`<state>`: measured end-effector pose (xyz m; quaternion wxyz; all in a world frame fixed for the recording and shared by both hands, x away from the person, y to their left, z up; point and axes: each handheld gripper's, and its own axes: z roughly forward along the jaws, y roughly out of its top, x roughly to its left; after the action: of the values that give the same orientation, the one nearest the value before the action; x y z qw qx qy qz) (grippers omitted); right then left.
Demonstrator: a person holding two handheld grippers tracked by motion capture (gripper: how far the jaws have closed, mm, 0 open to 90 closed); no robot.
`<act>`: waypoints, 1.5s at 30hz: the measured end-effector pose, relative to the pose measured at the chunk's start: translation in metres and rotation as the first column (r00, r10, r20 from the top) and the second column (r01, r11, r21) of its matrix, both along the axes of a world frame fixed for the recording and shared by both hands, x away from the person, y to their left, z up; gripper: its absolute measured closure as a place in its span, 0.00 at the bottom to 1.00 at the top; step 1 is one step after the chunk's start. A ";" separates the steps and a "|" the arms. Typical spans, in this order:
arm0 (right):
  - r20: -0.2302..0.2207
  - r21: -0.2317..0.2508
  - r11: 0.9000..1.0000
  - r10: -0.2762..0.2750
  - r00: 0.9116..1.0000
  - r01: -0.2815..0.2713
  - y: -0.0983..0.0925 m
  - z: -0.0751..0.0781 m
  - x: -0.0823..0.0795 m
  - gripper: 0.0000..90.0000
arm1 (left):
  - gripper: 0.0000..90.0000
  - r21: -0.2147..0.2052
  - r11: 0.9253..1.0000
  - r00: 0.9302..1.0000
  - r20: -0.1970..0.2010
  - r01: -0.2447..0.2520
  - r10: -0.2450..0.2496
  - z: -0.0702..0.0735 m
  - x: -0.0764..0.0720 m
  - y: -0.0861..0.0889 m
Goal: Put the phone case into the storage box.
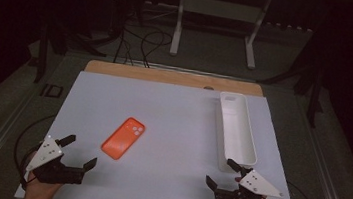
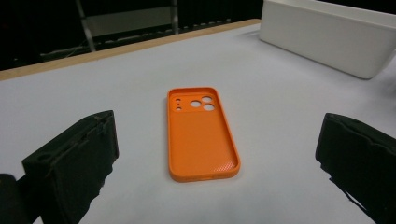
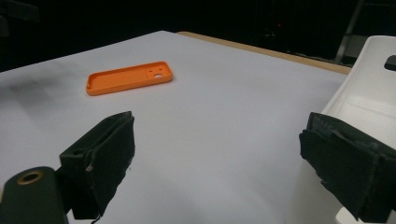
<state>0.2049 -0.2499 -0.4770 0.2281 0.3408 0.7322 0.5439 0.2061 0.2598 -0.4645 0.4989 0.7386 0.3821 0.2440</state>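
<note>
1. Orange phone case [image 1: 124, 138] lies flat, open side up, left of centre on the white table [image 1: 171, 124].
2. Left gripper [image 1: 78, 152]: jaws wide apart, empty, near the case.
3. Right gripper [image 1: 220, 173]: jaws wide apart, empty, just beside the white tray [image 1: 236, 129].

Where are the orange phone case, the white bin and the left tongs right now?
orange phone case [image 2: 201, 135], left gripper view, on the middle of its inner face.
white bin [image 1: 248, 147], high view, on its right rim.
left tongs [image 1: 79, 152], high view, midway between the two open tips.
</note>
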 end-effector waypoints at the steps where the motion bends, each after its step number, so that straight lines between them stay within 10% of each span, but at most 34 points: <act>1: 0.001 0.000 1.000 0.001 1.000 -0.001 0.000 0.000 0.000 0.11 | 0.00 0.007 1.000 1.000 -0.002 -0.002 0.002 0.000 0.000 0.000; 45: 0.020 0.015 0.999 -0.038 0.999 0.038 -0.004 0.003 -0.002 0.10 | 0.00 0.094 0.994 0.994 -0.090 -0.048 0.057 0.013 0.032 -0.027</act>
<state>0.2025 -0.2542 -0.4743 0.2434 0.3505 0.7193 0.5483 0.2378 0.2330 -0.4517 0.4396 0.7611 0.4123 0.2399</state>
